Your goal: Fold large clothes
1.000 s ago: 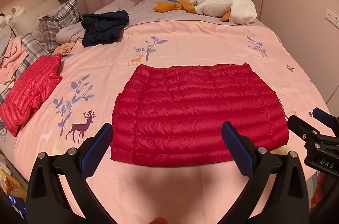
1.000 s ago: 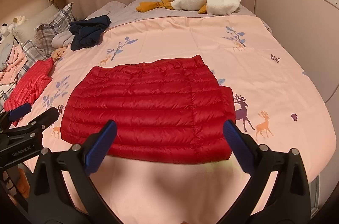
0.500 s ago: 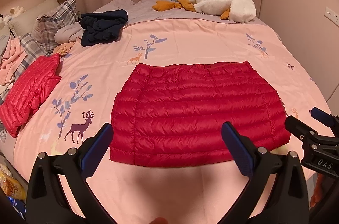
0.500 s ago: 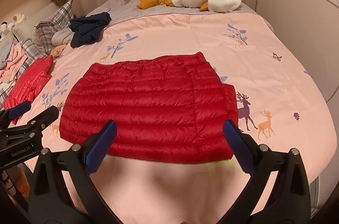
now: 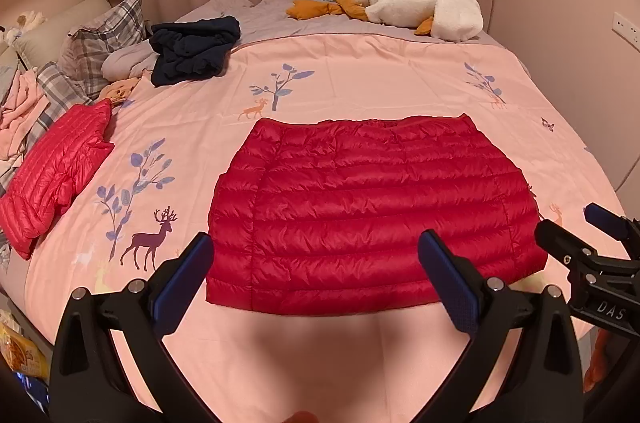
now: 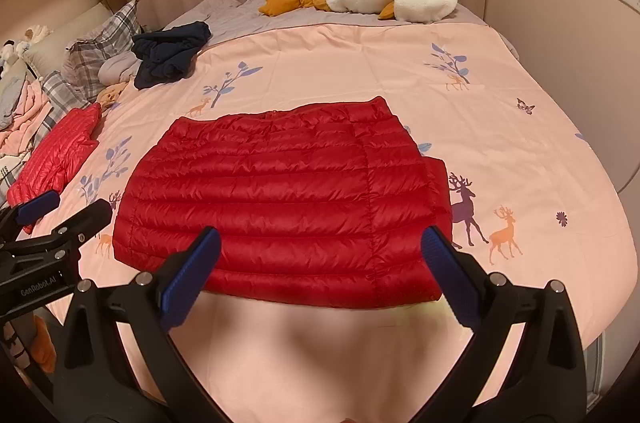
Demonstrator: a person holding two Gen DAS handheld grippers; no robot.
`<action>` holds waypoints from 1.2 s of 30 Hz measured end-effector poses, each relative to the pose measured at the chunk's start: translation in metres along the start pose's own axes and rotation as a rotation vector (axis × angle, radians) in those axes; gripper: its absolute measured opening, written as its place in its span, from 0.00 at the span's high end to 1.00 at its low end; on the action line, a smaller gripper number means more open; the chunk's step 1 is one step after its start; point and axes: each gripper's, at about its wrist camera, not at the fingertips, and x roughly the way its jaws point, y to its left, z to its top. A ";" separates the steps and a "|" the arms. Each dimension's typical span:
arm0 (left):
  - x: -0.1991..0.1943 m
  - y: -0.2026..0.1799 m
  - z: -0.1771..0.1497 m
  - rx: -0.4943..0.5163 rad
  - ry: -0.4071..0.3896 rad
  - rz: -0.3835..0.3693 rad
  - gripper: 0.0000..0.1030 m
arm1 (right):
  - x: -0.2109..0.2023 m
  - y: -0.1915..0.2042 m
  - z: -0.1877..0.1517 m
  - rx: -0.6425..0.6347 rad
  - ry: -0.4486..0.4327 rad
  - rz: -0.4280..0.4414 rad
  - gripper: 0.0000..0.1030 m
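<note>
The left gripper and the right gripper both hang with jaws spread wide and empty above the near edge of the folded red jacket, which lies flat on the pink bedspread.

Black tool, blue ribbed pads

Packet at left edge, cut off; prob. snacks.

A red quilted down jacket lies flat on the pink bedspread — folded into a broad trapezoid (narrower at the far edge), its sleeves tucked in, its horizontal stitched channels puffed and glossy.
</note>
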 end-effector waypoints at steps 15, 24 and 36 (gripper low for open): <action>-0.001 -0.001 0.000 0.007 0.002 -0.001 0.01 | 0.002 0.005 -0.003 -0.006 0.002 0.001 0.02; -0.002 -0.001 0.002 0.007 -0.002 -0.001 0.01 | 0.001 0.004 -0.003 -0.006 0.002 0.002 0.02; -0.004 -0.001 0.003 0.009 -0.006 0.001 0.01 | 0.002 0.006 -0.003 -0.005 0.003 0.004 0.02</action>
